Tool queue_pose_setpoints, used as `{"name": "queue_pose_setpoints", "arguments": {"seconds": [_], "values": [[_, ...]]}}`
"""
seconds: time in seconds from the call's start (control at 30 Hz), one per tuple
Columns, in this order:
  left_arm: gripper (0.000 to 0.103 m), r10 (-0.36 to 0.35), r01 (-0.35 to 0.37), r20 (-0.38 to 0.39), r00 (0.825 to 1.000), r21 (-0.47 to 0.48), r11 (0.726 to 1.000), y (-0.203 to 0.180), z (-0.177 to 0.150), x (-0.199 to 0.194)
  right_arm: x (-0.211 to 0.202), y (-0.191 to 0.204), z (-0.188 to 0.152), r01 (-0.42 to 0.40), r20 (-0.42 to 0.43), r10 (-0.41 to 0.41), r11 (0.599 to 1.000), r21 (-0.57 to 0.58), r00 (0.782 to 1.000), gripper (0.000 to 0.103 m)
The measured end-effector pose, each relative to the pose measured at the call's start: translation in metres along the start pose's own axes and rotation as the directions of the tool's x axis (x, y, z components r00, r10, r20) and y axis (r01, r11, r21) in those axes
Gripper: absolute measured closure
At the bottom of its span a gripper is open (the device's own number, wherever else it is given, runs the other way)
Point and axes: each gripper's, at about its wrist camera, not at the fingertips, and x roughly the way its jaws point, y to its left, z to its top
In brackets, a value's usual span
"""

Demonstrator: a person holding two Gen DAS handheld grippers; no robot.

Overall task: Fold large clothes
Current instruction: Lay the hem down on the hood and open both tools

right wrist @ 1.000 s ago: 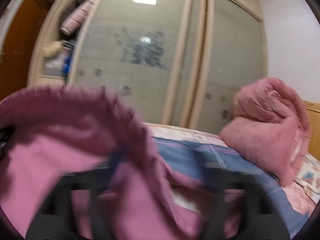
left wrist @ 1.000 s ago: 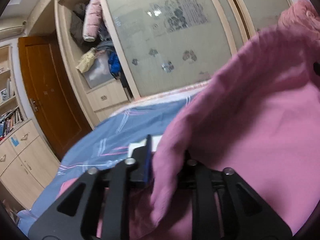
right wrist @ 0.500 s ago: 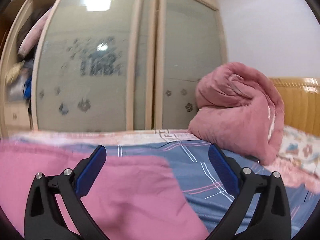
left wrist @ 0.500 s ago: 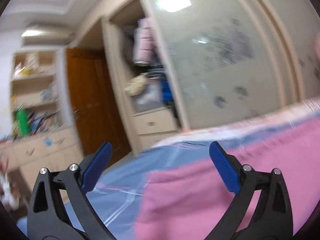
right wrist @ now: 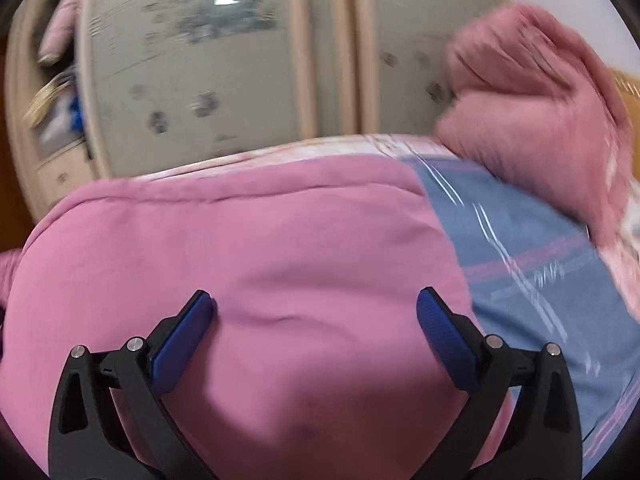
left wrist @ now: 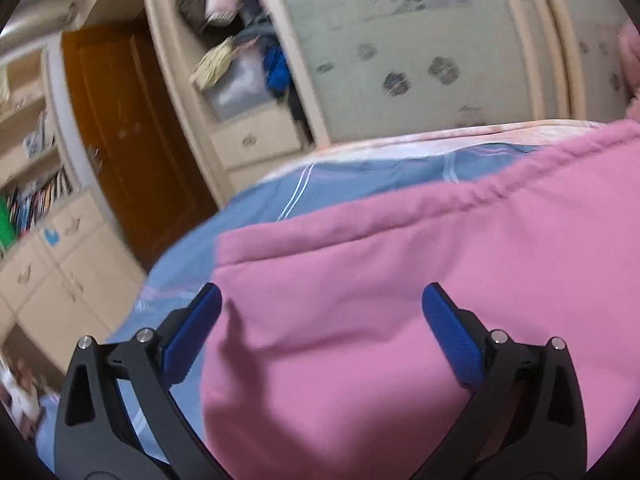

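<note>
A large pink garment (left wrist: 400, 272) lies folded flat on the blue striped bed sheet (left wrist: 360, 176). My left gripper (left wrist: 320, 312) hovers open over the garment's left part, its blue pads (left wrist: 452, 336) wide apart with only flat cloth below them. In the right wrist view the same pink garment (right wrist: 248, 248) fills the middle, and my right gripper (right wrist: 314, 314) stands open above it, nothing pinched. The garment's far fold edge runs across both views.
A rolled pink blanket (right wrist: 536, 112) sits on the bed at the right, by a wooden headboard (right wrist: 624, 88). Behind the bed stands a wardrobe with frosted sliding doors (left wrist: 420, 40). A brown door (left wrist: 128, 132) and cream drawers (left wrist: 60, 272) lie left.
Both grippers let go of the pink garment and opened wide. The cloth, held up a second ago, now lies flat on the bed, and both grippers tipped down over it.
</note>
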Motion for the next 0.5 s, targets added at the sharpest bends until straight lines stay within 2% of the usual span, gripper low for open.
{"name": "queue_pose_setpoints", "arguments": {"seconds": [0.1, 0.17, 0.23, 0.33, 0.5], "values": [[0.002, 0.063, -0.061, 0.024, 0.998, -0.052, 0.997, 0.014, 0.007, -0.006, -0.009, -0.006, 0.008, 0.074, 0.049, -0.075, 0.997, 0.014, 0.996, 0.001], [0.002, 0.069, -0.064, 0.059, 0.996, -0.083, 0.994, 0.029, 0.016, -0.019, -0.025, -0.013, 0.016, 0.105, 0.098, -0.106, 0.994, 0.016, 0.99, 0.001], [0.002, 0.041, -0.032, 0.087, 0.995, -0.1, 0.994, 0.04, 0.024, -0.038, -0.039, -0.025, 0.026, 0.095, 0.112, -0.1, 0.994, 0.053, 0.989, 0.001], [0.002, -0.003, 0.016, 0.132, 0.991, -0.103, 0.995, 0.053, 0.034, -0.072, -0.071, -0.044, 0.041, 0.027, 0.127, -0.042, 0.993, 0.112, 0.991, 0.001], [0.002, -0.116, 0.133, 0.193, 0.974, -0.078, 0.988, 0.068, 0.033, -0.133, -0.125, -0.039, 0.043, -0.032, 0.176, 0.02, 0.997, 0.067, 0.984, 0.001]]}}
